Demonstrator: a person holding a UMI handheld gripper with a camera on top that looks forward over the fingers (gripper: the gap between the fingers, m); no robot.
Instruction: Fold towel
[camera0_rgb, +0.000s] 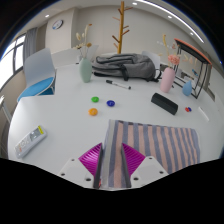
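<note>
A striped towel (152, 145) in grey, pink and blue lies on the white table (60, 120), just ahead and to the right of my fingers. A bunched strip of it runs back between the two magenta pads (92, 158). My gripper (112, 165) is shut on that strip, with both pads pressed against its sides. The part of the towel nearest the gripper's body is hidden below.
A grey backpack (128, 66) and a wooden coat rack (122, 25) stand at the far side. A green bottle (85, 70), a pink bottle (169, 82), a black case (164, 102), small coloured pieces (95, 99), a flat box (28, 142) and a blue chair (38, 75) surround the towel.
</note>
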